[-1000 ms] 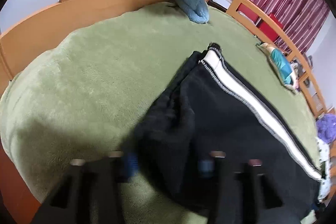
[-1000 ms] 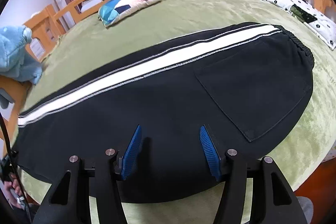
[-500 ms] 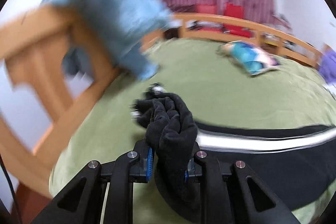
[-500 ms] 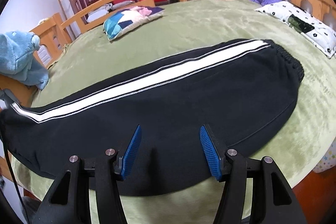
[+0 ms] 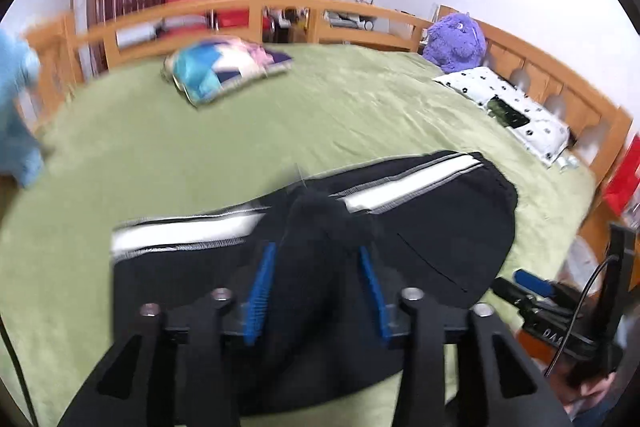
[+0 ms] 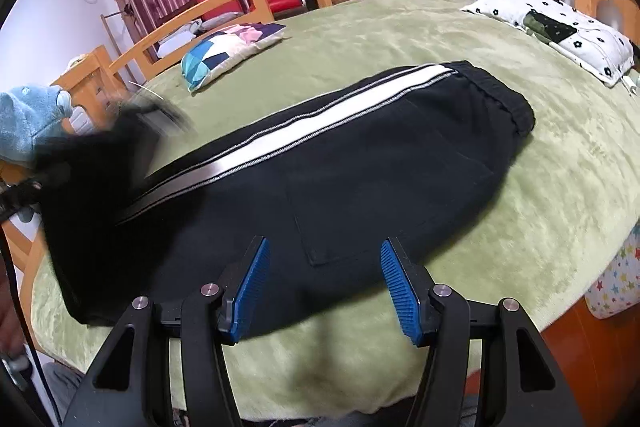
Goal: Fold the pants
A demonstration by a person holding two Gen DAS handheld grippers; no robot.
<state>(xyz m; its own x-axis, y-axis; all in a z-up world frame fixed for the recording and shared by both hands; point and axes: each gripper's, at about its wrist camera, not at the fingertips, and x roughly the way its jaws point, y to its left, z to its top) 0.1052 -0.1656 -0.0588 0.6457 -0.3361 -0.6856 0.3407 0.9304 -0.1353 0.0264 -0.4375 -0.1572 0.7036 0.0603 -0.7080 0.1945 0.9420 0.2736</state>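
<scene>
1. The black pants (image 6: 360, 163) with a white side stripe (image 6: 320, 127) lie on the green blanket (image 6: 540, 155) covering the bed, waistband toward the spotted pillow (image 6: 560, 27)
2. The leg end is lifted and carried over the body of the pants
3. The left gripper (image 5: 316, 291) is clamped on a bunch of that leg fabric
4. The right gripper (image 6: 326, 287) hovers at the near edge of the pants, fingers (image 6: 250, 287) spread apart and holding nothing
5. A patchwork cushion (image 6: 228, 51) lies well apart from the pants
</scene>
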